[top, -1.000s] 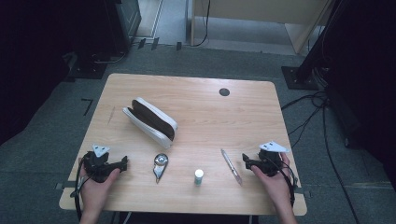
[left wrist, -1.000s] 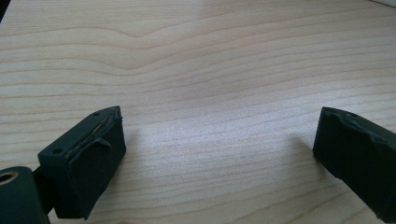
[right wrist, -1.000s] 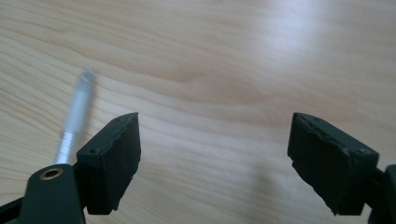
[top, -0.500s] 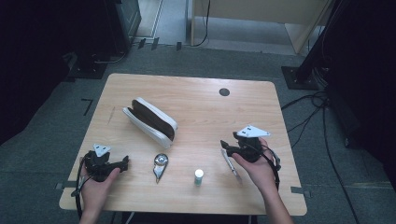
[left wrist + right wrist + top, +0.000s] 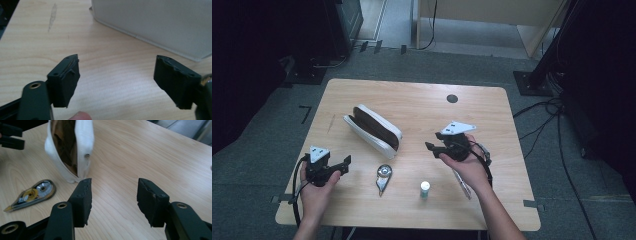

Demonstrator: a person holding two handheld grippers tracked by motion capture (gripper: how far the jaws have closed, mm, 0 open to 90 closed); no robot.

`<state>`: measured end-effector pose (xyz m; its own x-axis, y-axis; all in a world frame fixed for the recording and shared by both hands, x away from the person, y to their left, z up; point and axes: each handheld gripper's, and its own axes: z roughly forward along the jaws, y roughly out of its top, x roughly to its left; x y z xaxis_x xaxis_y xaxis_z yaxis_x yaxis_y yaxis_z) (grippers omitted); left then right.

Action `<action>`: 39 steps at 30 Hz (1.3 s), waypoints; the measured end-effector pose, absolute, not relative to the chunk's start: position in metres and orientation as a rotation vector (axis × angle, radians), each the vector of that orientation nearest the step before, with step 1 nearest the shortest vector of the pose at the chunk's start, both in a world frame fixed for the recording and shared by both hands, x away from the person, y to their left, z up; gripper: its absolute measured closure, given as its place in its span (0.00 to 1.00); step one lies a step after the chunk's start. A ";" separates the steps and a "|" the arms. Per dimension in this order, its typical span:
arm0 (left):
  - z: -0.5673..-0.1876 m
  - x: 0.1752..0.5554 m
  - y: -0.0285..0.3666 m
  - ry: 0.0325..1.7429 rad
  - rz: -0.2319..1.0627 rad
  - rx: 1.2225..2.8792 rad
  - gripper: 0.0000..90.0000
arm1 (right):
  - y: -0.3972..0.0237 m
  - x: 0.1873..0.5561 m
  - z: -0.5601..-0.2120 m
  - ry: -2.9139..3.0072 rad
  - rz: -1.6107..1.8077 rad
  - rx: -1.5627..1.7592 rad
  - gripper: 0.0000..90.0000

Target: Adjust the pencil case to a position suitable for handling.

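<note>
I see the counter [image 5: 492, 115] bearing an open white pouch [image 5: 374, 129] left of centre. My right claw [image 5: 432, 148], jaws just closing on nothing, hangs released beside it; my left claw [image 5: 346, 161], near the front-left corner, released, closing slightly

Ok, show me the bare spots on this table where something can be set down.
Free: the table's far strip from the open white pouch to the dark round mark, and the right side past the right gripper. Crowded: the near edge, with the left gripper, correction tape, small white tube and pen.
</note>
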<state>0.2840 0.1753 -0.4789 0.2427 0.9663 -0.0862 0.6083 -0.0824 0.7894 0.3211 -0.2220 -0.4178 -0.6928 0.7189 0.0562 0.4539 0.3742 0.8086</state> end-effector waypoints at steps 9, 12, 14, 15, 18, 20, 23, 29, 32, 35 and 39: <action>-0.454 0.305 0.163 1.403 0.626 1.760 0.25 | -0.176 0.343 -0.418 2.456 1.218 0.942 0.63; -0.449 0.308 0.159 1.385 0.639 1.751 0.25 | -0.166 0.352 -0.421 2.465 1.191 0.938 0.65; -0.451 0.308 0.156 1.373 0.652 1.767 0.25 | -0.162 0.357 -0.424 2.477 1.195 0.948 0.67; -0.452 0.308 0.155 1.369 0.650 1.781 0.25 | -0.160 0.359 -0.424 2.482 1.196 0.944 0.67; -0.455 0.309 0.154 1.360 0.641 1.800 0.25 | -0.155 0.365 -0.426 2.494 1.208 0.959 0.64; -0.456 0.309 0.156 1.367 0.623 1.787 0.25 | -0.152 0.370 -0.428 2.506 1.214 0.979 0.64; -0.458 0.311 0.155 1.375 0.631 1.789 0.25 | -0.147 0.377 -0.430 2.526 1.209 0.988 0.61; -0.461 0.311 0.151 1.360 0.619 1.809 0.25 | -0.134 0.387 -0.438 2.570 1.206 1.029 0.55; -0.464 0.311 0.150 1.351 0.604 1.819 0.25 | -0.132 0.391 -0.442 2.575 1.206 1.053 0.60; -0.465 0.310 0.148 1.348 0.605 1.834 0.25 | -0.131 0.393 -0.445 2.599 1.209 1.056 0.72; -0.466 0.311 0.146 1.348 0.608 1.840 0.25 | -0.131 0.390 -0.442 2.566 1.173 1.044 0.79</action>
<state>0.3109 0.1457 -0.4661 0.3287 0.9426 -0.0588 0.5797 -0.1522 0.8005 0.3895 -0.1314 -0.4422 -0.7512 0.6413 0.1563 0.5380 0.4576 0.7079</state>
